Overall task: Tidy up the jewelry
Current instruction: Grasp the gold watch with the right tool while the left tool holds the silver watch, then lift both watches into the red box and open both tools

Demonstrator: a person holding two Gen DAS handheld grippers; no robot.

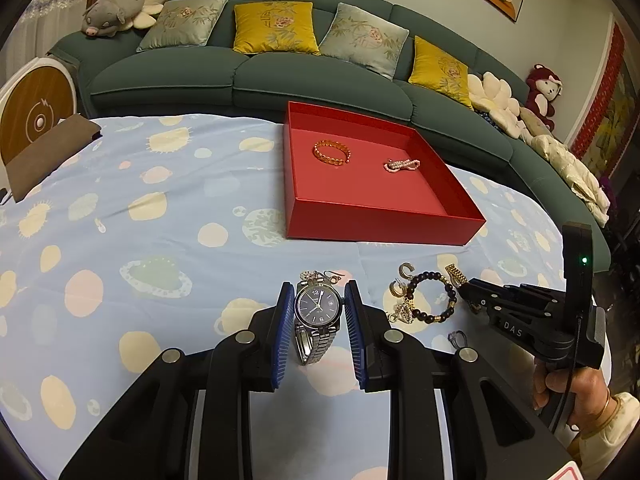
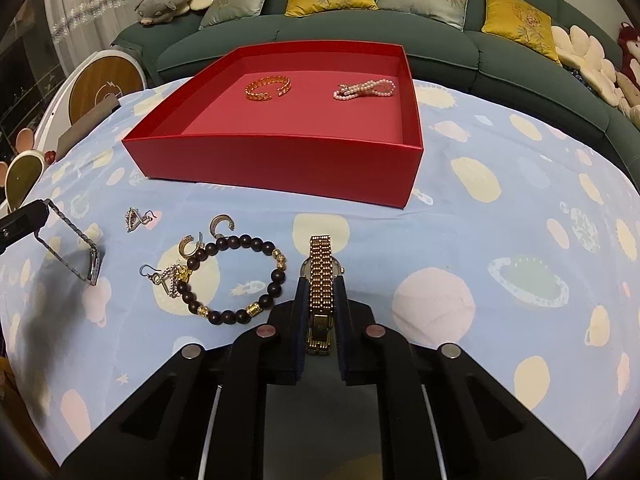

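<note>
Near side of the red box [image 2: 280,160], on the bench: left gripper [image 1: 318,320] clamped across a steel watch [image 1: 318,306] at its rigid case, right gripper [image 2: 320,312] closed on a gold watch [image 2: 321,276] by its limp, slippery link band, likely to dangle.

Both fisheye cameras sit close above their own tongs, angled down across the counter draped in a pale blue planet-print cloth [image 1: 160,208] toward the dark green sofa [image 1: 280,76]. They share the open red cardboard box [image 1: 372,224] and that sofa.
</note>
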